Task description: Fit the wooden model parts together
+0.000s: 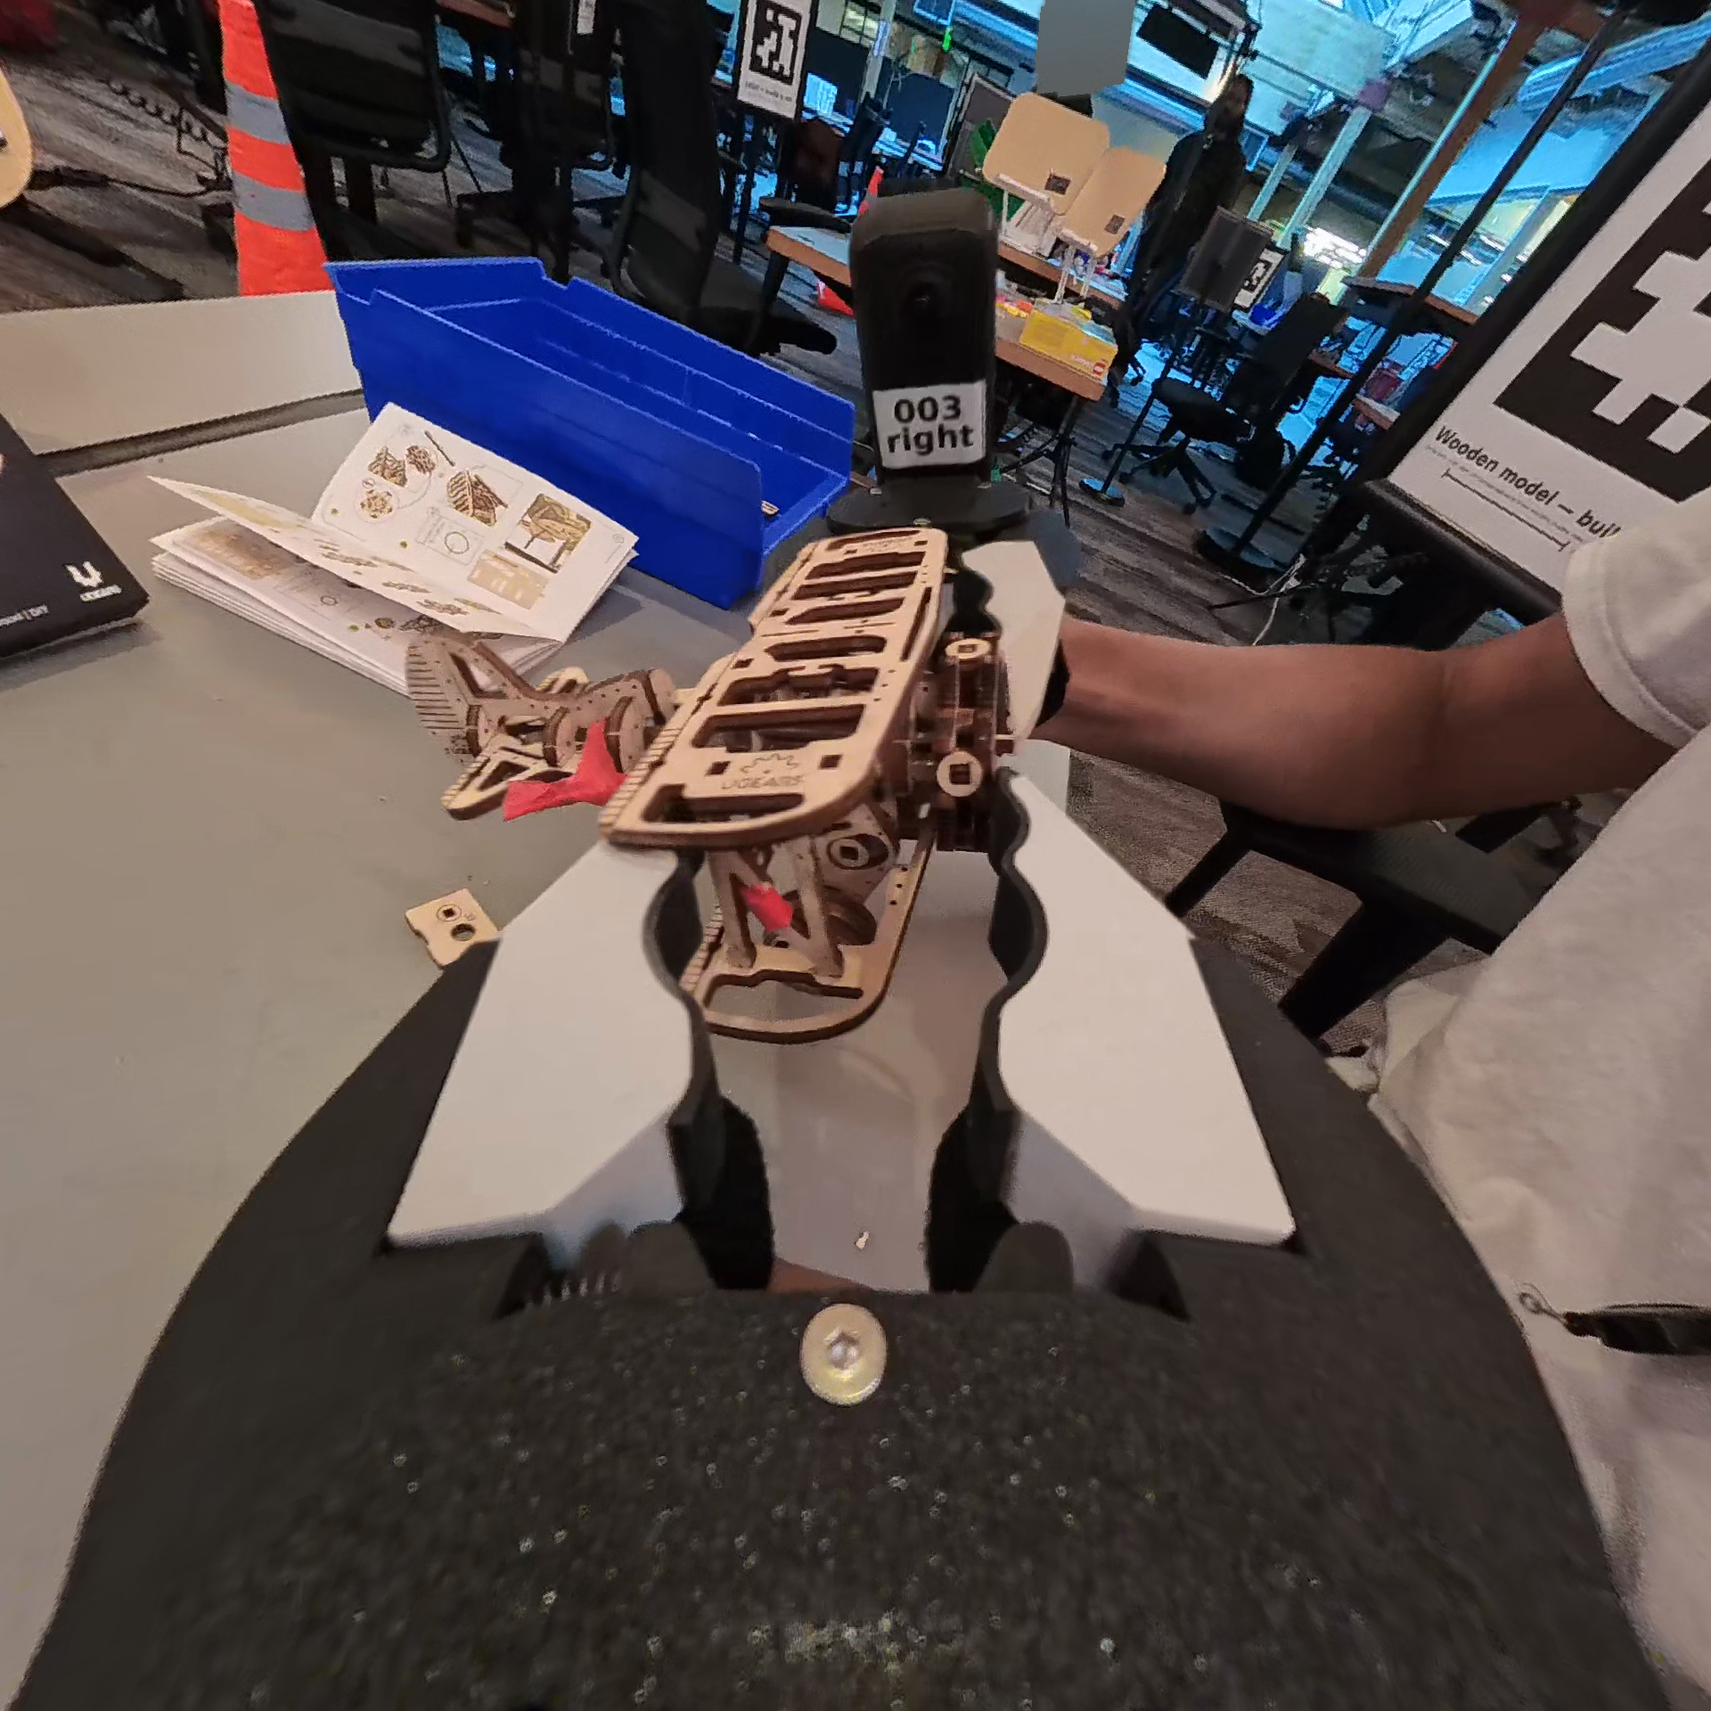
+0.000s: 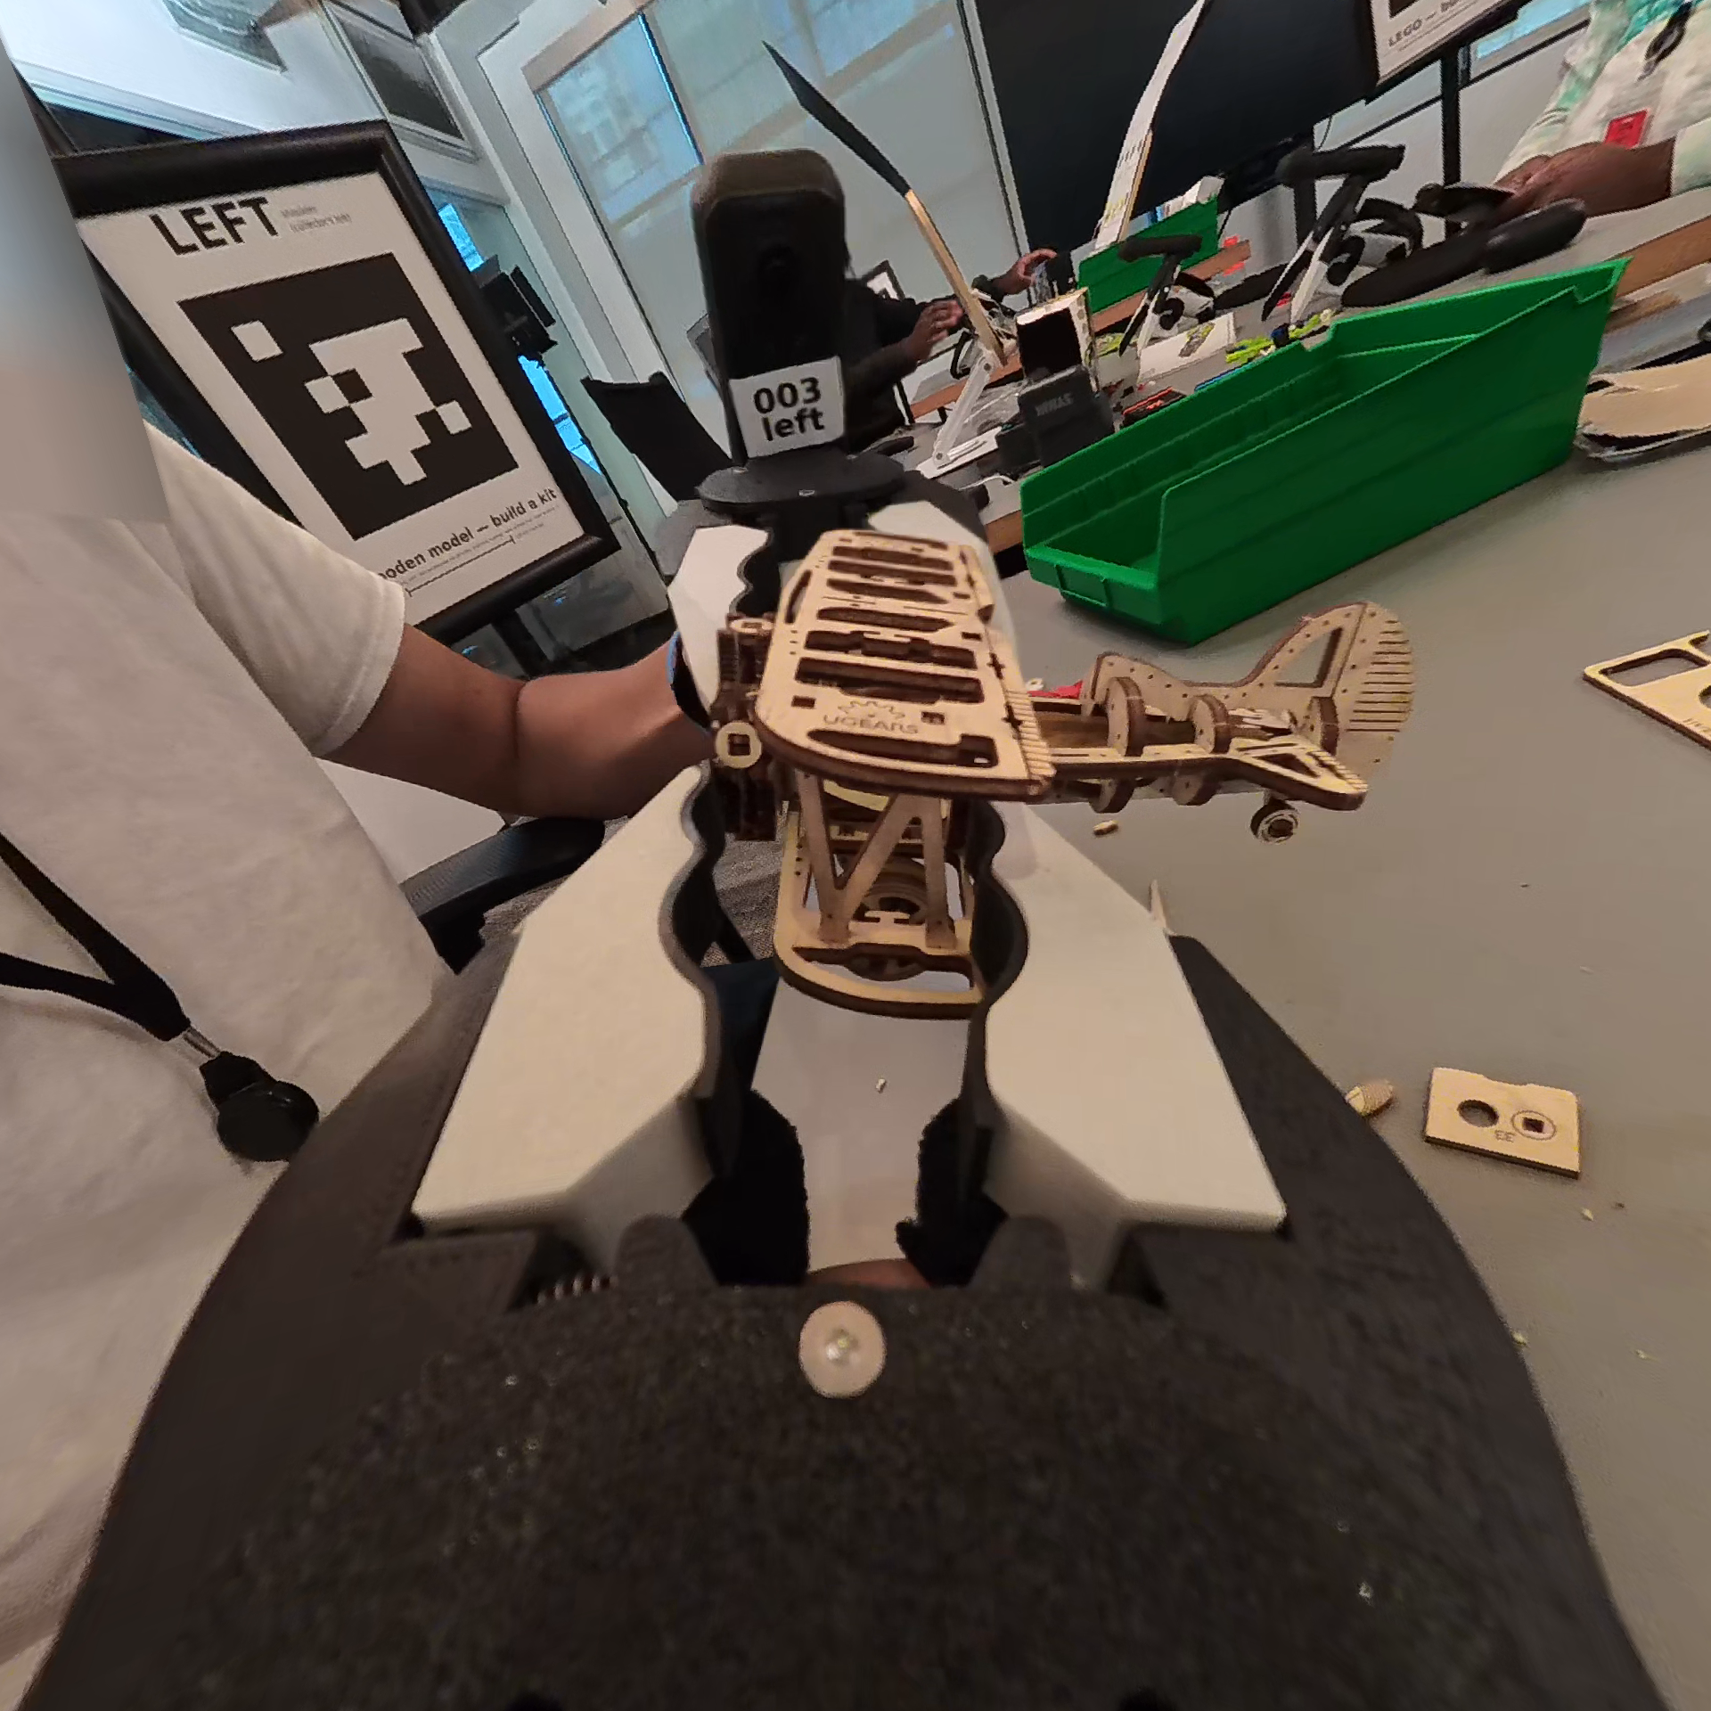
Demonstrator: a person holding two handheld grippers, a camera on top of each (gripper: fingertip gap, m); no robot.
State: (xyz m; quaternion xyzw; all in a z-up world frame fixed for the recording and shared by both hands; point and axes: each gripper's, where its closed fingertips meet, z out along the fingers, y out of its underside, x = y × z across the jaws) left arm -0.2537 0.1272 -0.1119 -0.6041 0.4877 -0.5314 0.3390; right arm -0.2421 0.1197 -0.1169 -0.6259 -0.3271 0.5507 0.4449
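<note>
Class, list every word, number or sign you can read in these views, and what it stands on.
Writing is not copied out; these bear it:
White label on black camera, left wrist view.
Second white label on second black camera, right wrist view.
Engraved mark, upper wing of wooden plane.
Large print, framed marker poster.
Logo, black box.
Booklet: too small.
Engraved number, wooden offcut.

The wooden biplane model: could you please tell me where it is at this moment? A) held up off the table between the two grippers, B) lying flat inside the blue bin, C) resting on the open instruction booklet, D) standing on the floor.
A: the wooden biplane model is clear of the grey table, with the left gripper at one wing end and the right gripper at the other.
</note>
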